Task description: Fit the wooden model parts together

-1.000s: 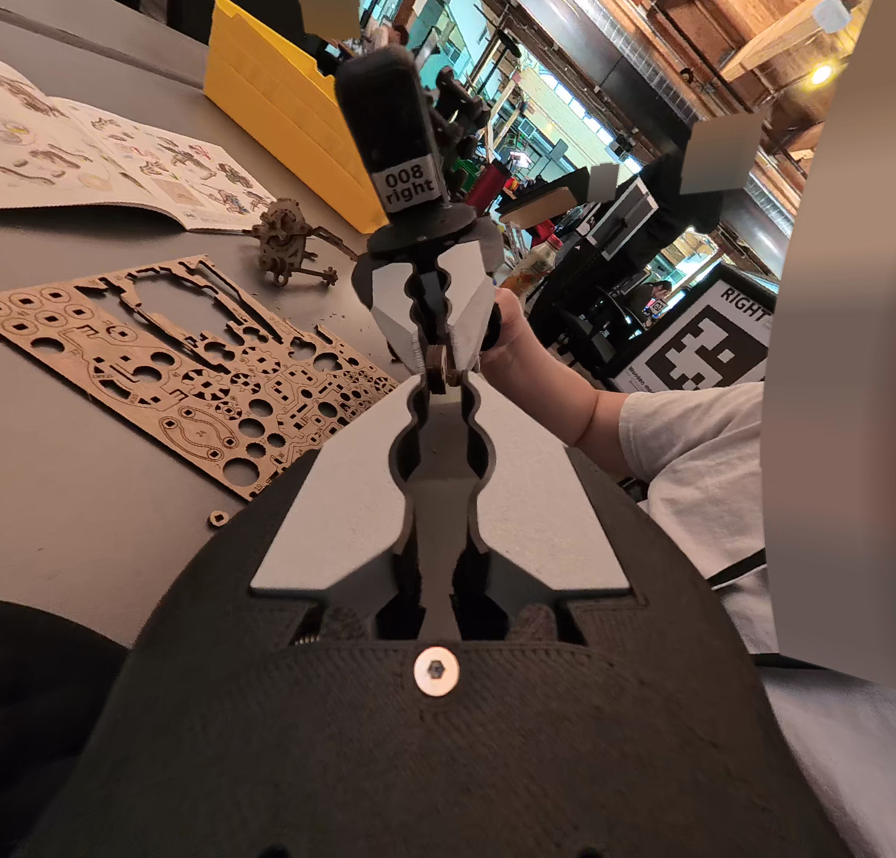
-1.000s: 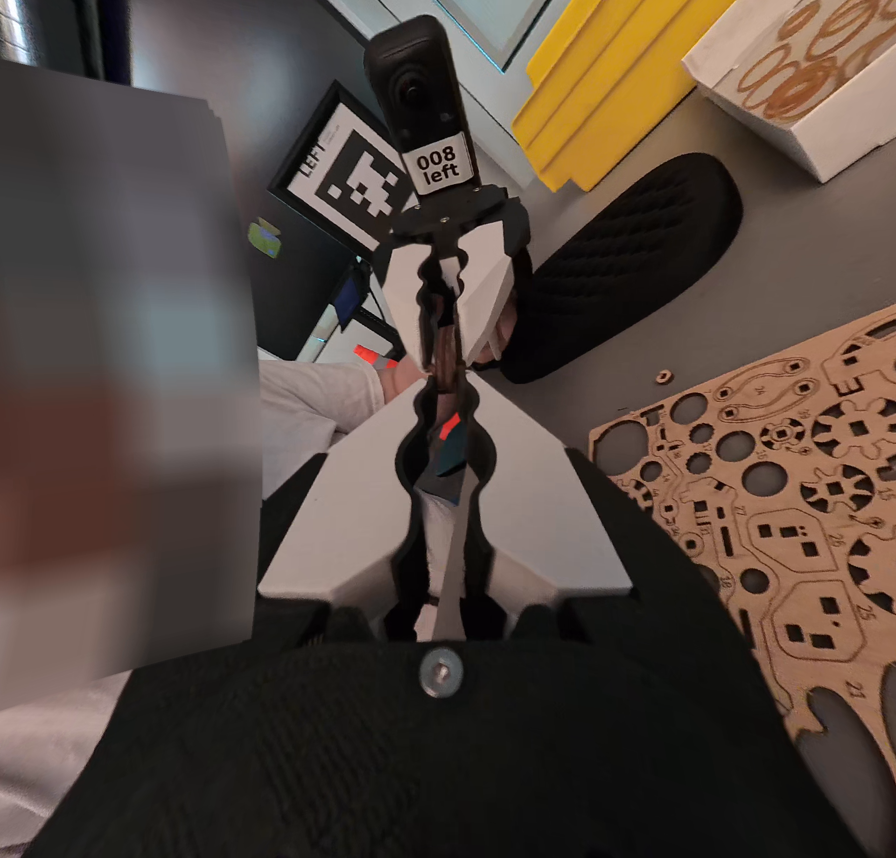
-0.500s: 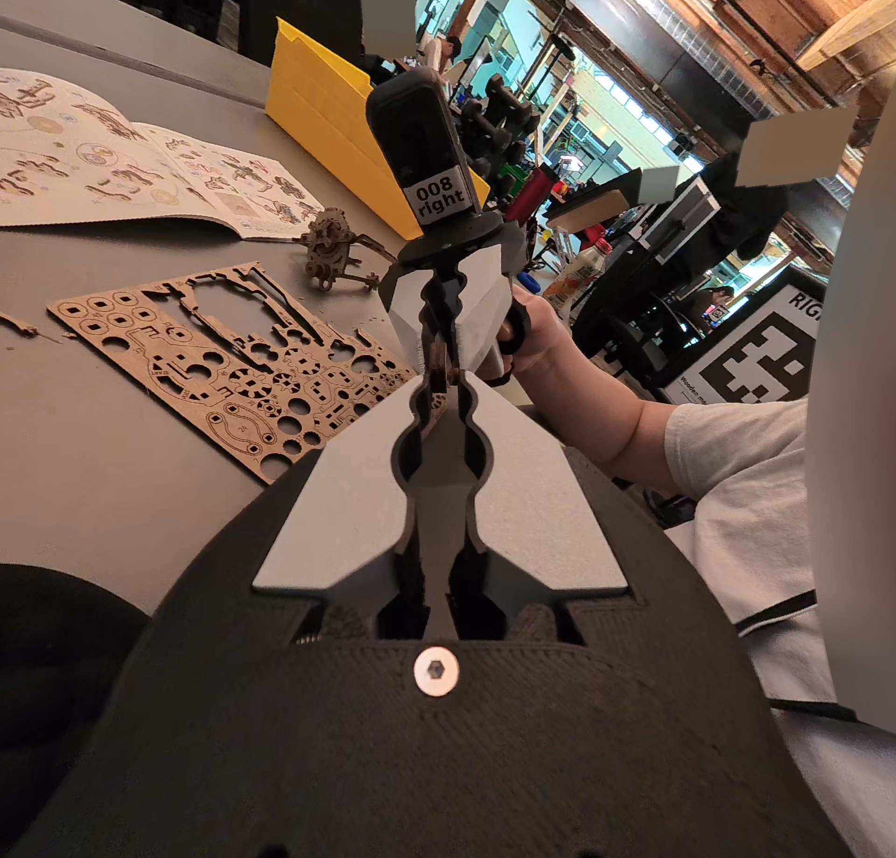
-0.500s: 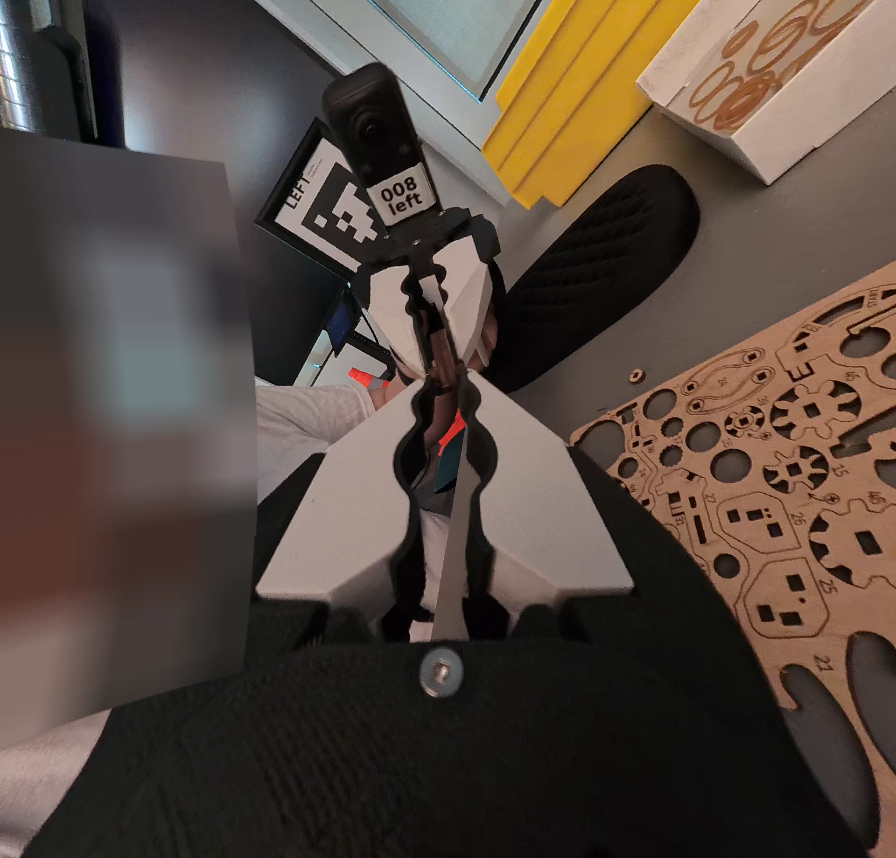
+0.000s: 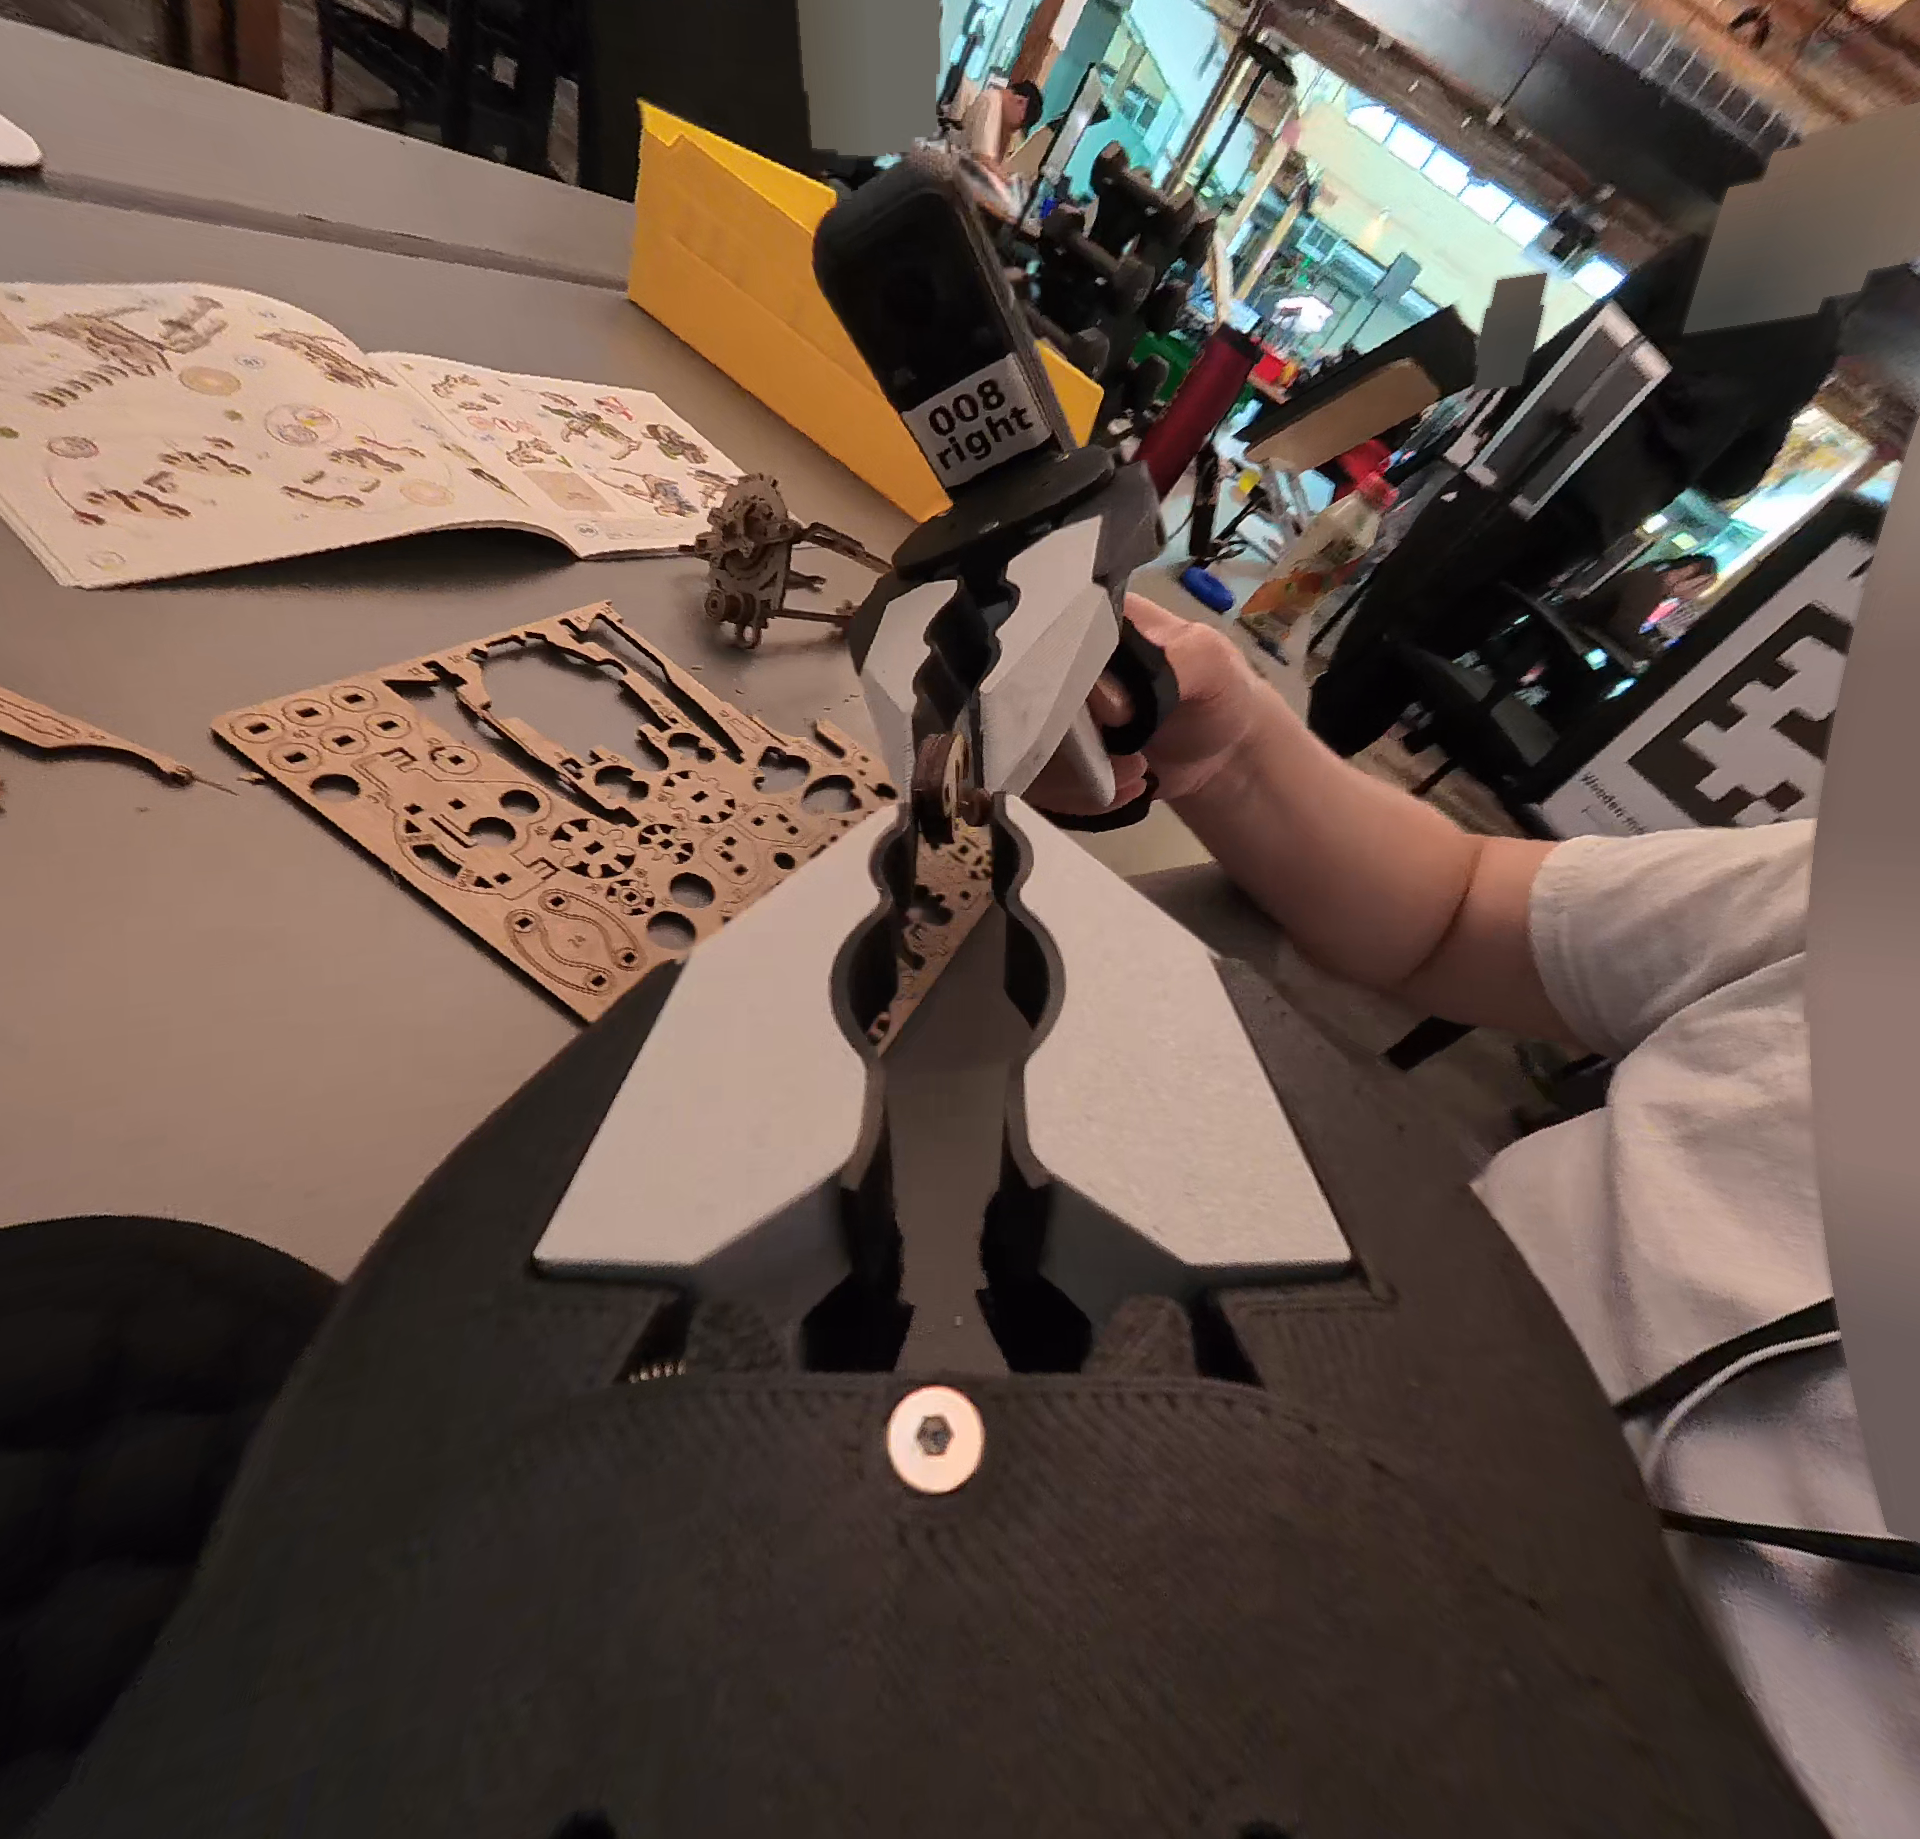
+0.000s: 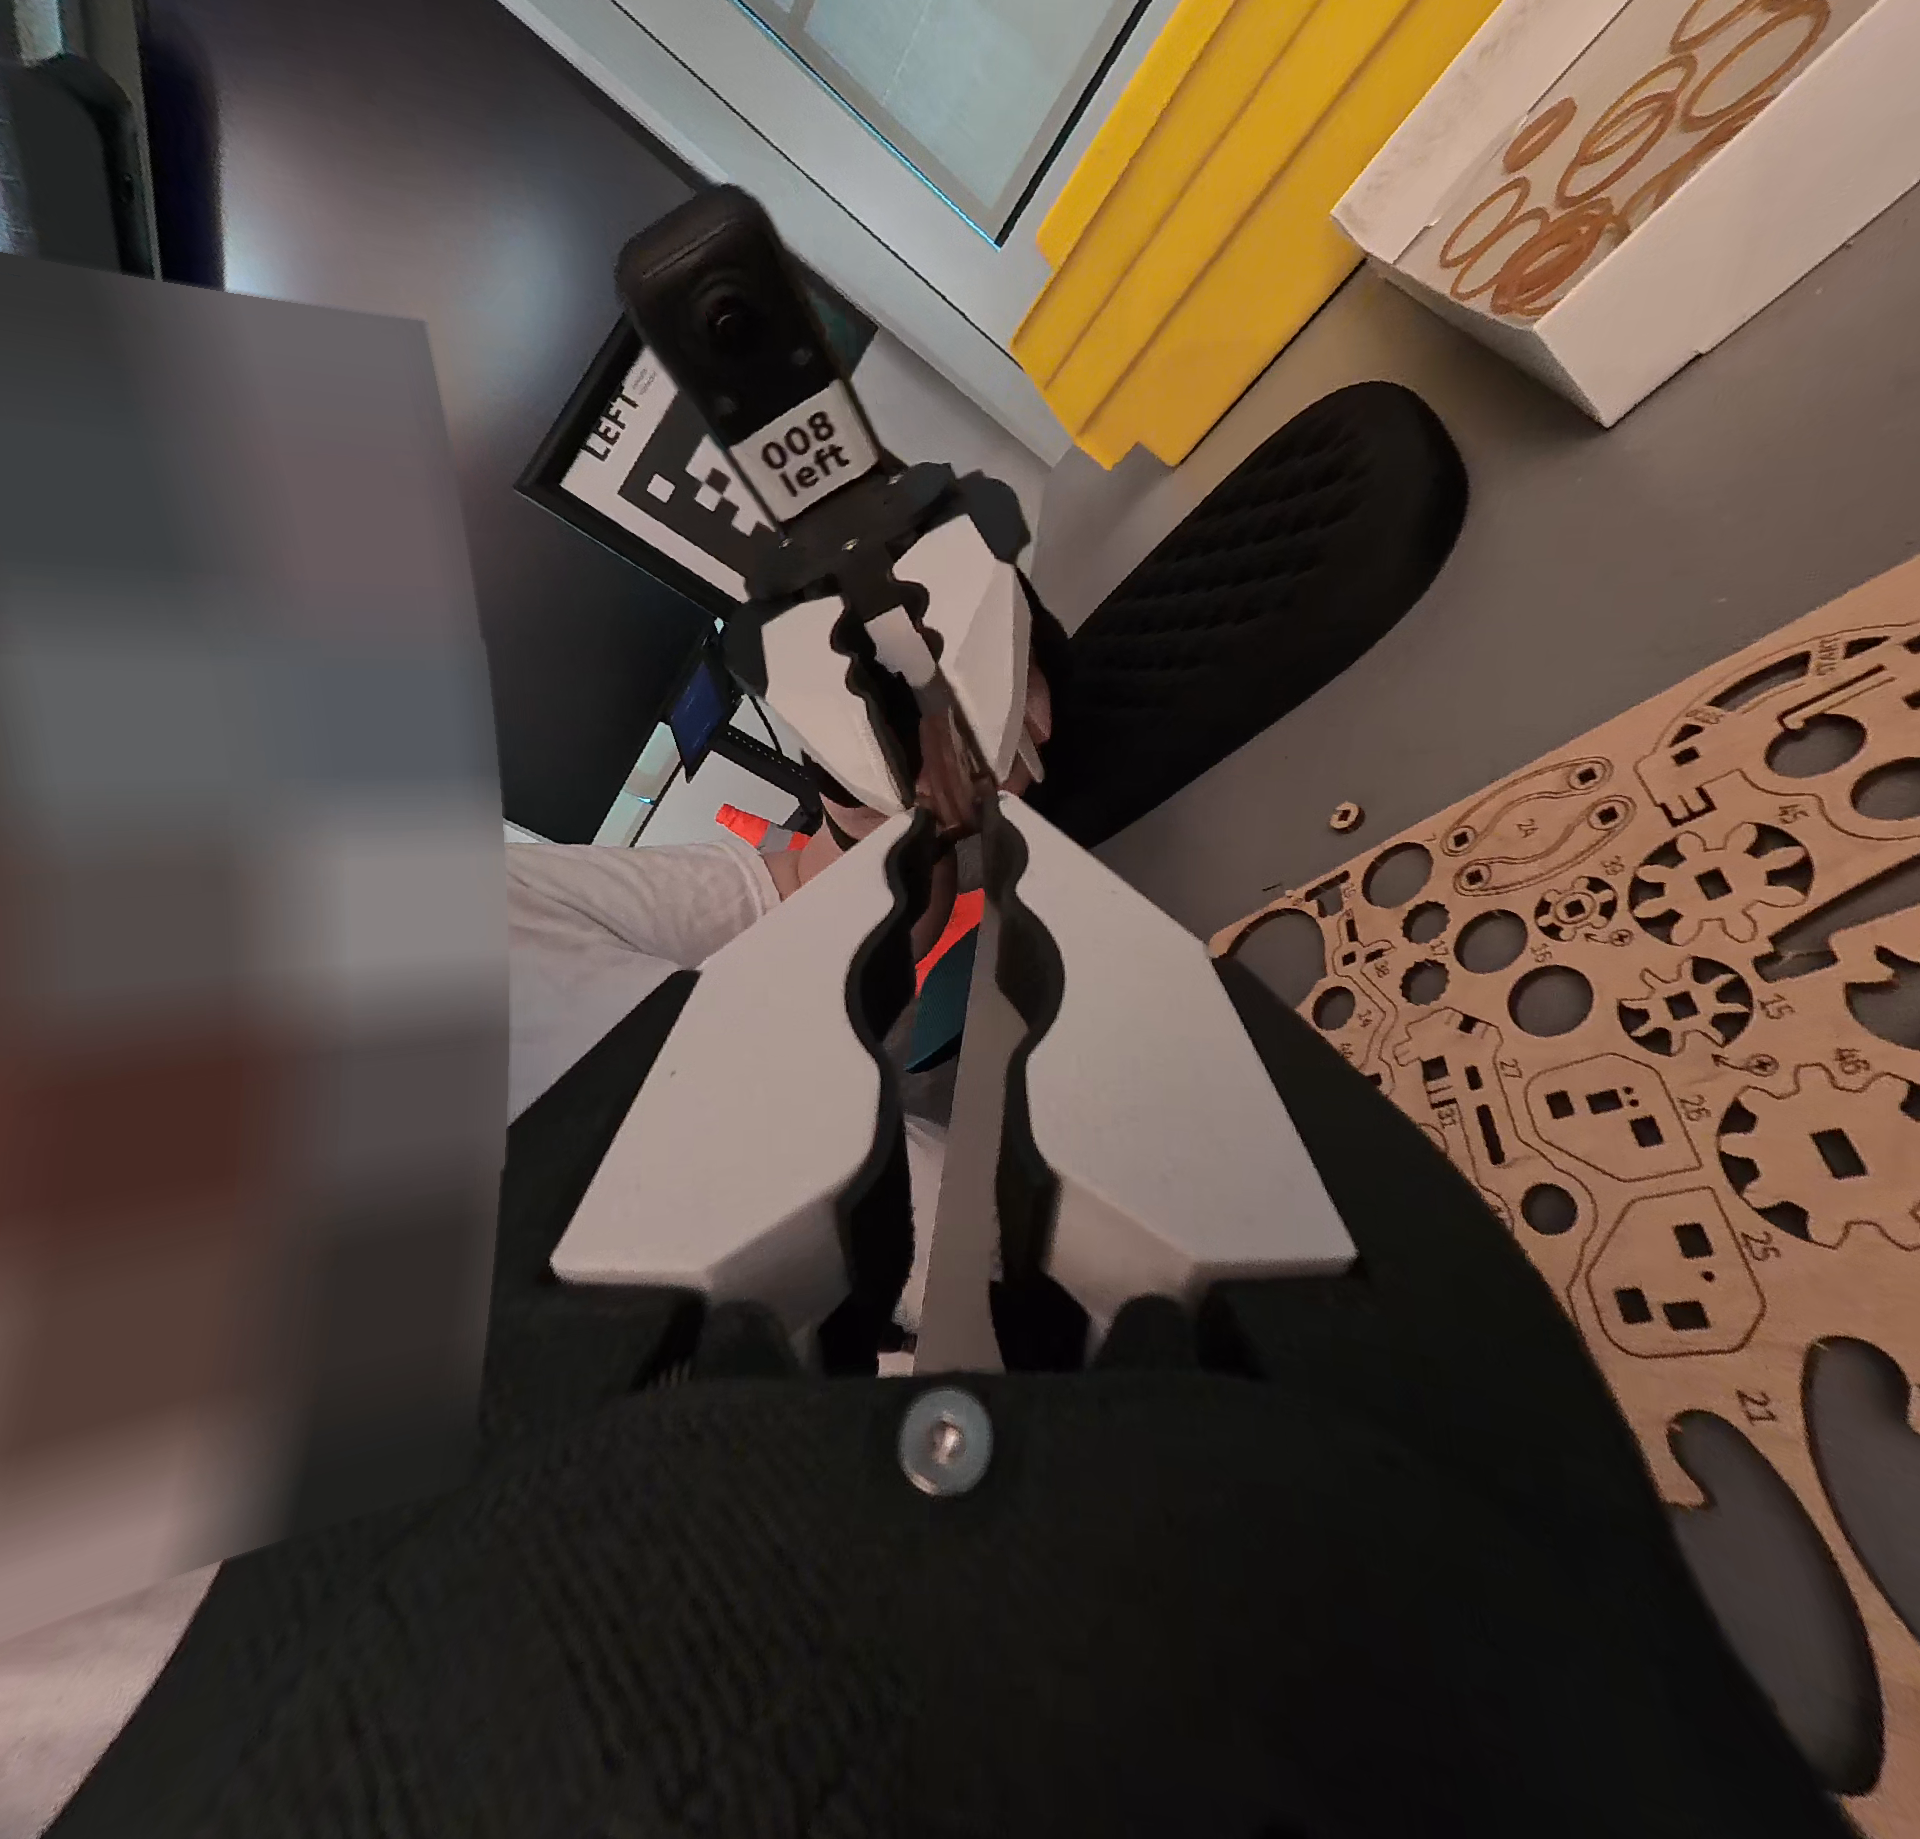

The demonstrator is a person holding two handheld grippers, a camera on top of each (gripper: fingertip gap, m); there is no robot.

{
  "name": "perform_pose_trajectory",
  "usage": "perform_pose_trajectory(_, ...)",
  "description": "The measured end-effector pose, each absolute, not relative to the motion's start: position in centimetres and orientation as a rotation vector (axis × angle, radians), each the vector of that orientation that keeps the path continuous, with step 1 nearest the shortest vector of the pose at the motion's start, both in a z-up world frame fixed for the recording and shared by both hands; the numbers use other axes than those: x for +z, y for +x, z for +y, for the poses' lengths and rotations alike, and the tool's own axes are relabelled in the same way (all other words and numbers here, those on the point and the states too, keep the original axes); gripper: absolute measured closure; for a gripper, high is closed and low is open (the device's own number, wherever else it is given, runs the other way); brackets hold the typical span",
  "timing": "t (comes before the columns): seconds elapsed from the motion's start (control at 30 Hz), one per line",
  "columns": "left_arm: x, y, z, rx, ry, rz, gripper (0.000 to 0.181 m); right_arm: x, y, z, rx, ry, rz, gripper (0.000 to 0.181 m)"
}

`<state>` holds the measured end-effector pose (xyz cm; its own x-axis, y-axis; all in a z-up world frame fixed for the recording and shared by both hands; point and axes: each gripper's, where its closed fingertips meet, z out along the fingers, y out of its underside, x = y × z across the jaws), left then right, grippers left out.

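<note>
Left gripper (image 5: 940,833) and right gripper (image 6: 951,818) held tip to tip above table (image 5: 208,1010). Small round wooden parts (image 5: 943,787) pinched between both pairs of fingers, pressed together. Punched wooden sheet (image 5: 540,802) laid flat on table, half-built wooden model (image 5: 753,558) beside instruction booklet (image 5: 312,428).

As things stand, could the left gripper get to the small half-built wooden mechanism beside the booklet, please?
Probably not yet: the left gripper is shut on a small wooden part, tip to tip with the right gripper. The table towards the half-built mechanism looks unobstructed.
</note>
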<state>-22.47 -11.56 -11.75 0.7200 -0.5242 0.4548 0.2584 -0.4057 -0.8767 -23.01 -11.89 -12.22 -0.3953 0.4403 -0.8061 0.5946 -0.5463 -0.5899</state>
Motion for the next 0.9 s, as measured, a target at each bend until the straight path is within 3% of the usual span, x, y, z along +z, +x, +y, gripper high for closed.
perform_pose_trajectory(0.9, -12.2, -22.8, -11.8, -1.024, -1.828, 0.005, 0.172, -12.7, -23.3, -12.1, -2.093, 1.669, 1.317, 0.172)
